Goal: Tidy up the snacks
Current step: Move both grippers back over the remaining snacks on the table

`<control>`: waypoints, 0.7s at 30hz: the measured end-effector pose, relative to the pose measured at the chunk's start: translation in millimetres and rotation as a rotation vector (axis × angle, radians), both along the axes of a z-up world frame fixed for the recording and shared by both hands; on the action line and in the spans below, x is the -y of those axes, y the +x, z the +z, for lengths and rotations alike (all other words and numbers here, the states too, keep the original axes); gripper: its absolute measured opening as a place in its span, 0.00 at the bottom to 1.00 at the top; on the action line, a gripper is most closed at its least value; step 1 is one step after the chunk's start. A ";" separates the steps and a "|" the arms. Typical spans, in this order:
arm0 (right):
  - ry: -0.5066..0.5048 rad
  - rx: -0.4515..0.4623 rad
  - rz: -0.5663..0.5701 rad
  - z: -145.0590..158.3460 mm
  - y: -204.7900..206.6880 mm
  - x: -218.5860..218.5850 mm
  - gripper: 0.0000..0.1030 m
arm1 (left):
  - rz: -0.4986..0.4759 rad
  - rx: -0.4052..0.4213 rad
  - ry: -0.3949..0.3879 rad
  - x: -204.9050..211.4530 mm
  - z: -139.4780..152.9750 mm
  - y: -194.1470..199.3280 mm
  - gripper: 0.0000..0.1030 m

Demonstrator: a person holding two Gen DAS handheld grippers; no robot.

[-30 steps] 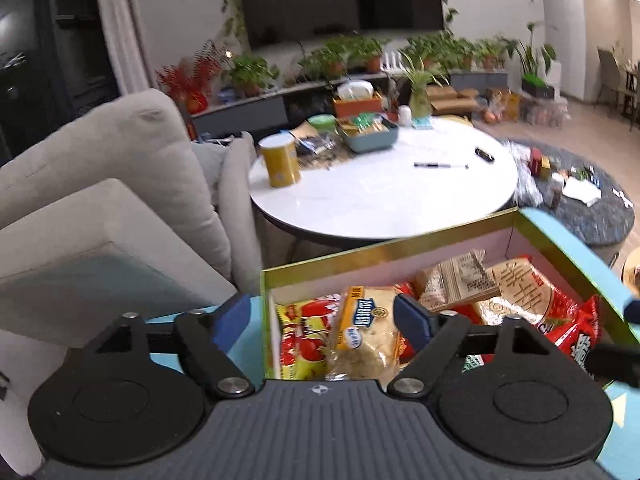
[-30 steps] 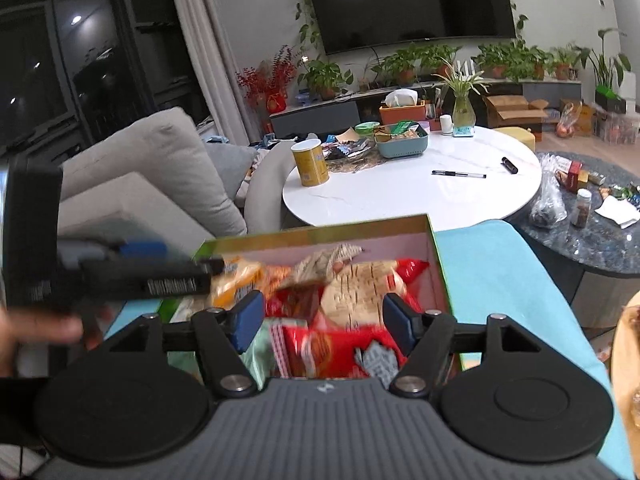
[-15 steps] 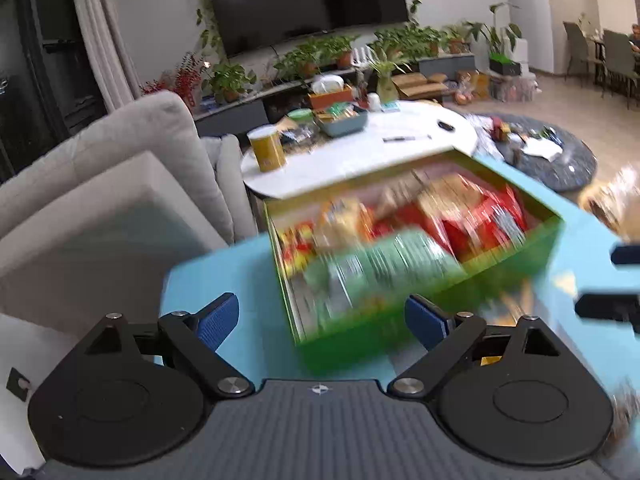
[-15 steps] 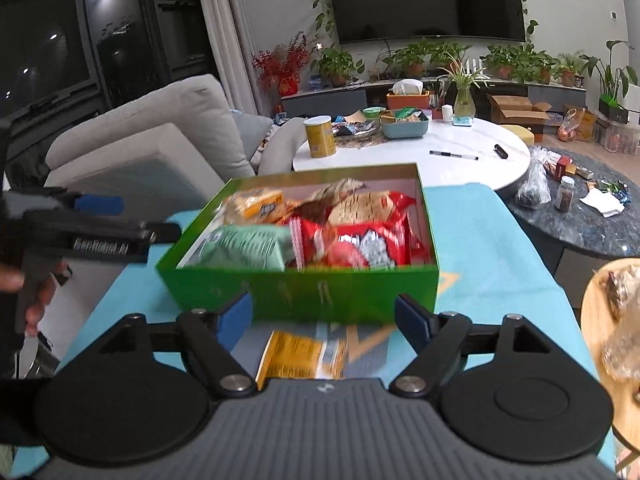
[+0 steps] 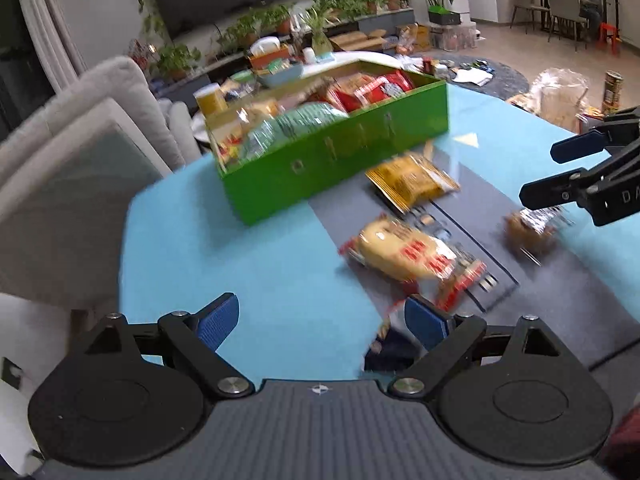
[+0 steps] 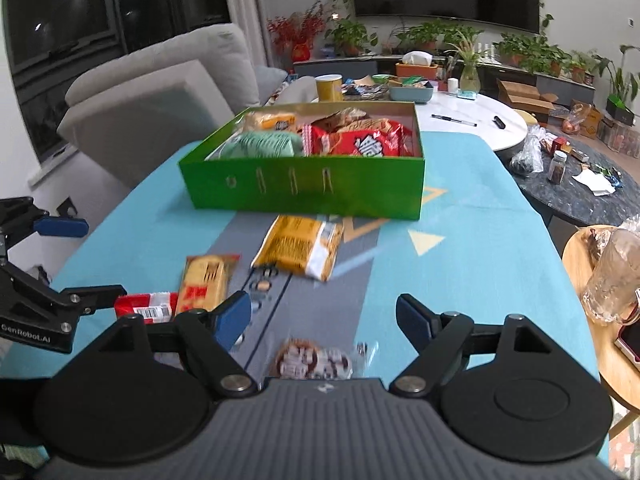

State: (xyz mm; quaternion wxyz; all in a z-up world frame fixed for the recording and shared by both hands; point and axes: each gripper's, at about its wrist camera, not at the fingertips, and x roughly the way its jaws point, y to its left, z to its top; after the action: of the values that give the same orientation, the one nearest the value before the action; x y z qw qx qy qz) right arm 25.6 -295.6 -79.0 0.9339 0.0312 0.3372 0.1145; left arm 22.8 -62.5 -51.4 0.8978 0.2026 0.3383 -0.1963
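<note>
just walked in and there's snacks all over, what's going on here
A person is sorting snacks with a handheld gripper in each hand. The green box on the blue tablecloth already holds several packets. Three remain loose in front of it: a yellow bag, a yellow-and-red pack and a small brown-and-white packet. The left gripper and right gripper are both open, holding nothing, the right one over the small packet.

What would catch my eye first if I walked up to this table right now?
Probably the bright green box crammed with snack packets, standing at the far end of the blue tablecloth. In front of it a few packets lie loose on the cloth, the biggest a yellow bag just short of the box. Nearest you, two black grippers with blue pads, the left gripper and the right gripper, hang open over them, empty.
</note>
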 end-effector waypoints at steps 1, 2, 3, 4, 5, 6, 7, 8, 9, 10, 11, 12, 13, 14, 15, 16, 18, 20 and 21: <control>-0.014 -0.003 0.010 -1.7 -2.6 -0.4 0.83 | 0.004 -0.008 -0.014 -1.3 -1.4 -1.3 0.87; -0.027 -0.006 0.015 -3.9 -6.5 -0.1 0.83 | 0.010 -0.011 -0.027 -2.7 -2.5 -4.6 0.87; -0.043 -0.009 0.021 -5.8 -8.8 -0.5 0.83 | 0.015 -0.008 -0.040 -4.1 -2.6 -7.5 0.87; -0.056 -0.012 0.024 -7.8 -11.7 -0.4 0.83 | 0.018 -0.006 -0.050 -4.7 -3.6 -10.4 0.87; -0.065 -0.013 0.027 -9.5 -15.0 0.0 0.83 | 0.019 -0.007 -0.059 -5.3 -3.1 -12.5 0.87; -0.072 -0.015 0.030 -11.2 -17.7 0.5 0.83 | 0.018 -0.011 -0.067 -5.6 -2.9 -14.0 0.87; -0.078 -0.018 0.034 -12.7 -19.6 1.3 0.83 | 0.014 -0.013 -0.072 -5.5 -2.4 -15.9 0.87; -0.084 -0.021 0.037 -14.7 -22.0 1.9 0.83 | 0.009 -0.012 -0.073 -4.9 -1.7 -18.0 0.87; -0.091 -0.025 0.039 -16.4 -24.1 2.5 0.83 | 0.003 -0.008 -0.071 -4.0 -1.1 -20.5 0.87; -0.100 -0.029 0.042 -18.0 -25.4 2.6 0.83 | -0.008 -0.004 -0.065 -3.3 -0.7 -23.4 0.87; -0.109 -0.031 0.044 -19.5 -26.8 2.7 0.83 | -0.023 -0.004 -0.056 -1.8 -0.7 -26.1 0.87; -0.120 -0.032 0.048 -20.5 -27.6 2.3 0.83 | -0.042 -0.011 -0.044 0.4 -1.8 -28.2 0.87; -0.131 -0.031 0.055 -22.1 -29.4 1.9 0.83 | -0.053 -0.019 -0.037 2.2 -3.7 -28.5 0.87; -0.144 -0.031 0.065 -23.9 -30.8 1.2 0.83 | -0.062 -0.032 -0.027 4.8 -6.4 -28.6 0.87; -0.157 -0.032 0.074 -25.2 -31.4 0.5 0.83 | -0.068 -0.041 -0.020 7.1 -9.1 -27.9 0.87; -0.171 -0.035 0.081 -26.7 -31.7 -0.6 0.83 | -0.074 -0.049 -0.011 9.5 -11.6 -27.0 0.86; -0.197 -0.040 0.089 -29.5 -31.5 -2.4 0.83 | -0.083 -0.062 0.008 14.3 -15.9 -24.6 0.86; -0.212 -0.044 0.098 -31.9 -30.2 -2.7 0.83 | -0.091 -0.076 0.021 17.8 -19.4 -21.0 0.83; -0.218 -0.047 0.102 -32.8 -29.3 -2.7 0.83 | -0.089 -0.084 0.025 18.5 -20.6 -19.3 0.82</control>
State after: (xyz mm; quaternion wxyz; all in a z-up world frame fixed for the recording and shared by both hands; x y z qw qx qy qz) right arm -3.7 -292.9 -111.8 0.9166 -0.0850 0.3705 0.1240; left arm 3.5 -81.0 -72.0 0.8705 0.2201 0.3689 -0.2404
